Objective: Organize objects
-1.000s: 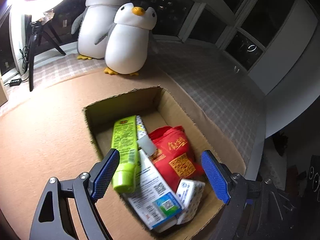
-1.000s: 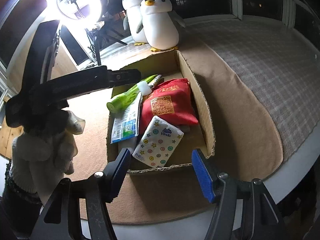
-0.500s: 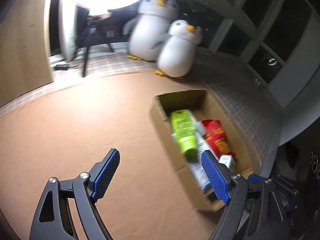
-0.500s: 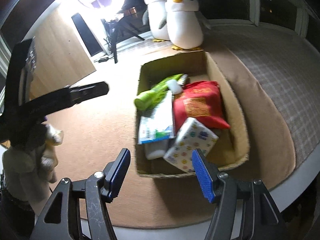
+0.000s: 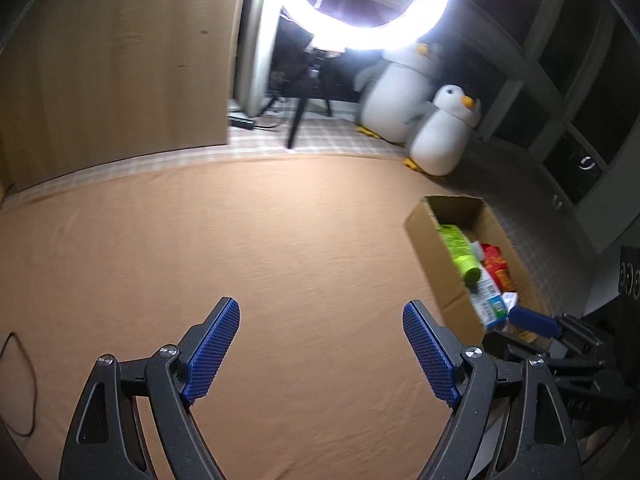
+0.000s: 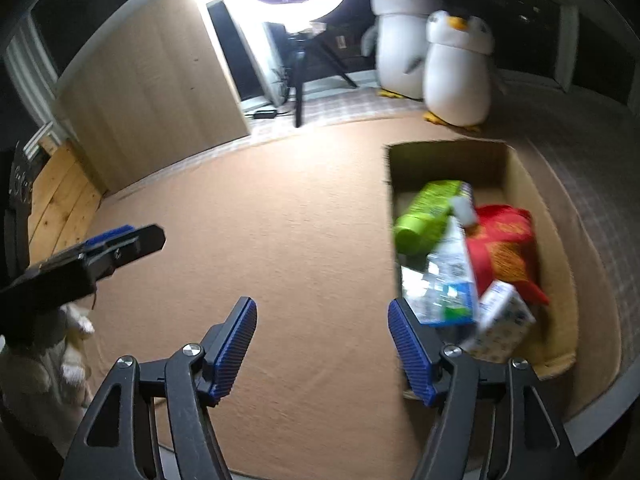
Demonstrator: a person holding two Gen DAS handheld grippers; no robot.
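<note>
A cardboard box (image 6: 520,168) stands on the brown mat and holds a green bottle (image 6: 428,212), a red bag (image 6: 504,244), a blue-and-white carton (image 6: 452,280) and a dotted tissue pack (image 6: 500,324). My right gripper (image 6: 322,316) hovers over bare mat just left of the box, its jaws opening with nothing between them. My left gripper (image 5: 320,320) is open and empty over the mat, further left of the box (image 5: 436,248). The green bottle (image 5: 458,248) and red bag (image 5: 496,264) show at the right edge of the left wrist view.
Two penguin plush toys (image 6: 456,72) sit behind the box. A ring light on a tripod (image 5: 360,8) stands at the back beside a wooden panel (image 5: 120,60). A dark cable (image 5: 20,380) lies at the mat's left edge. A fuzzy white sleeve (image 6: 52,352) is at lower left.
Both grippers have swung left, away from above the box, which slid from the middle to the right side of both views. The right jaws stand slightly wider.
</note>
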